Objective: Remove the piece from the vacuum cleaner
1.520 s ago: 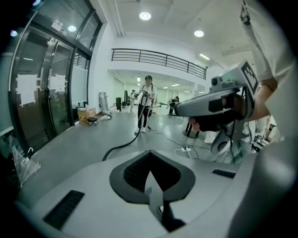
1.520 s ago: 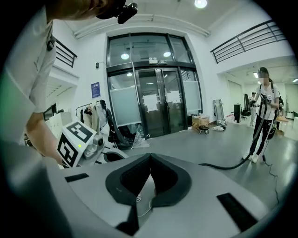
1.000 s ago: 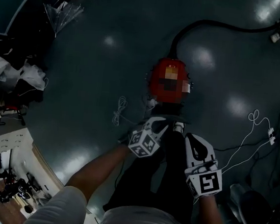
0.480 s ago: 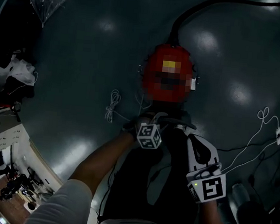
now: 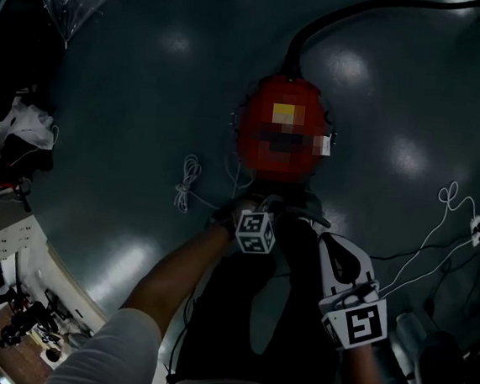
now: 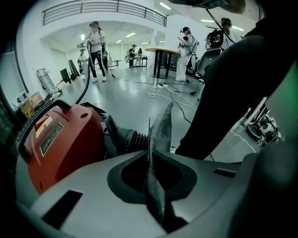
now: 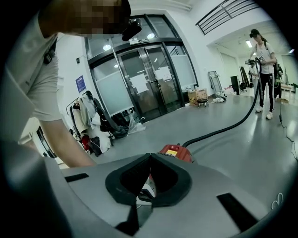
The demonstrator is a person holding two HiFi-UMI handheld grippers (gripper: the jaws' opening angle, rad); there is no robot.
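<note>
The red vacuum cleaner (image 5: pixel 279 136) stands on the dark floor, with its black hose (image 5: pixel 323 26) running off to the upper right. My left gripper (image 5: pixel 256 231) is at the vacuum's near end. In the left gripper view the red body (image 6: pixel 60 139) and a black ribbed hose socket (image 6: pixel 128 139) lie just beyond the closing jaws. A thin grey woven strip (image 6: pixel 160 135) stands pinched between those jaws (image 6: pixel 151 155). My right gripper (image 5: pixel 348 299) hangs back over my dark trouser leg. It is shut (image 7: pixel 149 158) on nothing, and the vacuum (image 7: pixel 176 152) is in view beyond it.
White cables (image 5: pixel 186 186) lie left of the vacuum, with more cables (image 5: pixel 449 215) at the right. A folded umbrella (image 5: pixel 72 2) and a clothes pile (image 5: pixel 18 132) sit at the left. People (image 6: pixel 96 46) and a round table (image 6: pixel 163 58) stand far off. Glass doors (image 7: pixel 144 83) close the hall.
My left gripper has moved in toward the vacuum's near end and its marker cube has turned. The right gripper has hardly shifted. The head camera has tilted slightly.
</note>
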